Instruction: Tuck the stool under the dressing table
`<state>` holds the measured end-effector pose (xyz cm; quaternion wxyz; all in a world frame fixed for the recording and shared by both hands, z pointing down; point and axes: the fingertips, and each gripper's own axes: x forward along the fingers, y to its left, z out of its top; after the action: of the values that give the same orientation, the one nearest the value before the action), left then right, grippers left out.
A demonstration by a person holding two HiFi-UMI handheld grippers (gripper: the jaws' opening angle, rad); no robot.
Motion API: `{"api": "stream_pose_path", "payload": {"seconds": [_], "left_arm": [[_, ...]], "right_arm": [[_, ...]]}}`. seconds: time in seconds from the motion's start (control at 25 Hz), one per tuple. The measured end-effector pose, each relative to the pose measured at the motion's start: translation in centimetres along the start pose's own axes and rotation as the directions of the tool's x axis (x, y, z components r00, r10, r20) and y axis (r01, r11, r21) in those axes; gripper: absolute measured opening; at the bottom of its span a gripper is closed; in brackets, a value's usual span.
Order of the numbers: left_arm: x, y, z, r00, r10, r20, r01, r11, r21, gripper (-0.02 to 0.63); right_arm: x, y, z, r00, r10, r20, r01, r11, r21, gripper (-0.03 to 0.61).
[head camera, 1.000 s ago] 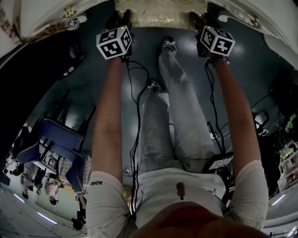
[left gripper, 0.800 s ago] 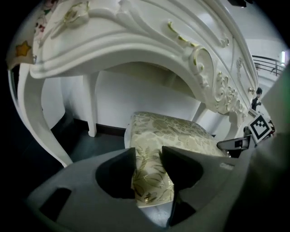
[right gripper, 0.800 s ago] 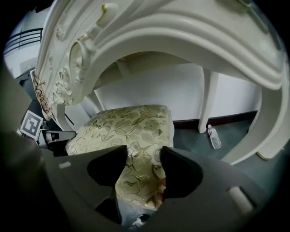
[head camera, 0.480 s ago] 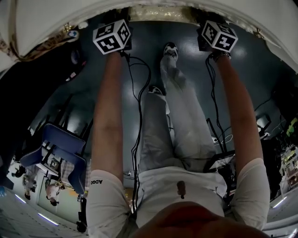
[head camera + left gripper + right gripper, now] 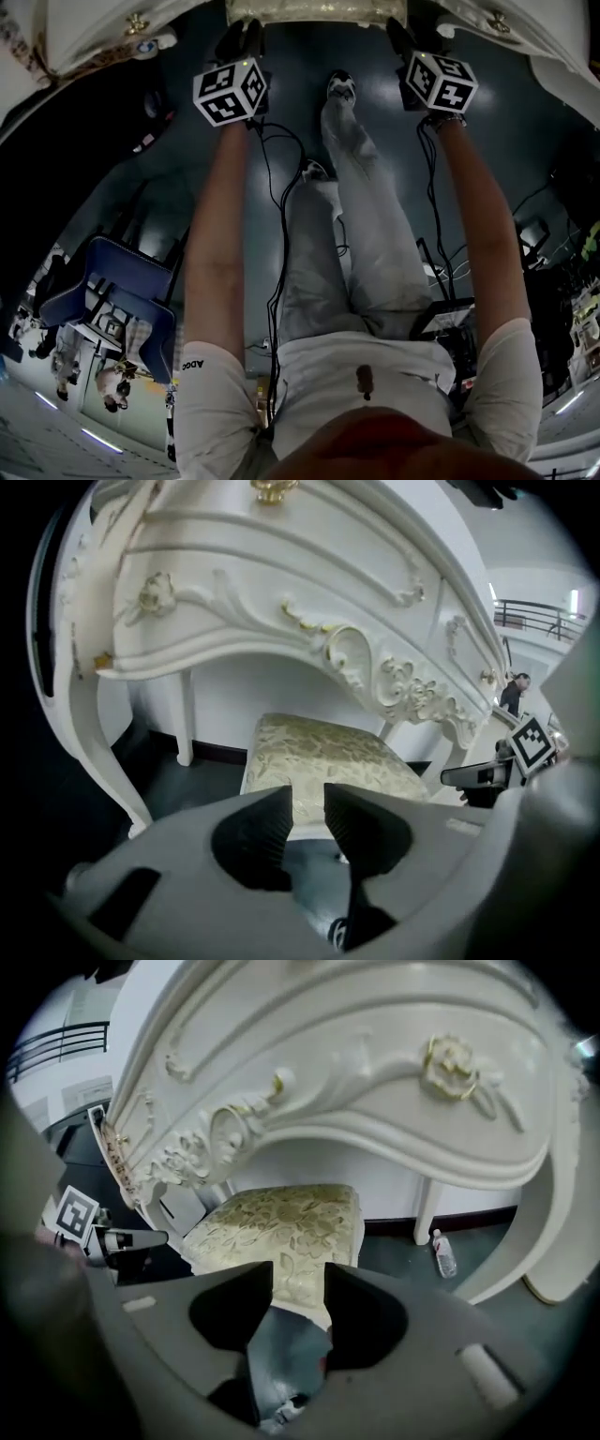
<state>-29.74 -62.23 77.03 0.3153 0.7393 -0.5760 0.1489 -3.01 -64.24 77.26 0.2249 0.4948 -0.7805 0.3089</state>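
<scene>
The stool [image 5: 328, 752], with a gold floral cushion and a white frame, stands under the white carved dressing table [image 5: 281, 564]. In the head view only its near edge [image 5: 319, 9] shows below the table's front. My left gripper [image 5: 307, 803] hovers just before the seat's left front corner. Its jaws are closing, with a narrow gap and nothing between them. My right gripper [image 5: 298, 1279] hangs before the right front corner of the stool [image 5: 281, 1222]. Its jaws are closing too and hold nothing. Both grippers [image 5: 239, 39] [image 5: 403, 36] point down at the seat's edge.
The table's curved legs [image 5: 103, 761] [image 5: 562, 1241] flank the stool. A plastic bottle [image 5: 444, 1253] lies on the dark floor to the stool's right. The person's legs and shoes [image 5: 341, 89] stand between the arms, with cables [image 5: 281, 216] trailing. A blue chair [image 5: 122, 291] is behind at the left.
Less of the stool's seat shows beyond the table's front than a second ago. Both grippers pushed forward, then came back a little, off the seat's corners.
</scene>
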Motion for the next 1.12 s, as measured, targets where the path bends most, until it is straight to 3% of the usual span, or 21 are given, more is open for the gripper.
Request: {"api": "stream_pose_path", "payload": {"seconds": [0.24,0.48,0.68,0.92,1.12], "left_arm": [[-5.8,-2.0,-0.2,1.000,-0.021,0.006,0.021,0.999,-0.034,0.008],[-17.8,-5.6,3.9,0.992,-0.045,0.115,0.049,0.998,-0.028,0.008],[-27.9,-9.5,6.8,0.977,-0.090,0.194,0.086,0.996,0.025,0.008],[-38.9,-14.2,10.5,0.950,-0.162,0.266,0.137,0.984,0.112,0.008],[-47.3,-18.1,12.8,0.931,-0.215,0.295,0.164,0.968,0.190,0.006]], "right_arm": [[-6.6,1.4,-0.3,1.000,-0.001,0.006,0.001,1.000,-0.022,0.009],[-18.8,4.5,2.0,0.997,0.016,0.078,-0.012,0.998,-0.061,0.006],[-29.4,6.9,4.1,0.990,0.037,0.138,-0.020,0.992,-0.127,0.006],[-42.5,11.2,8.2,0.961,0.070,0.267,-0.018,0.982,-0.190,0.006],[-52.1,14.1,9.9,0.942,0.117,0.313,-0.064,0.983,-0.175,0.006]]}}
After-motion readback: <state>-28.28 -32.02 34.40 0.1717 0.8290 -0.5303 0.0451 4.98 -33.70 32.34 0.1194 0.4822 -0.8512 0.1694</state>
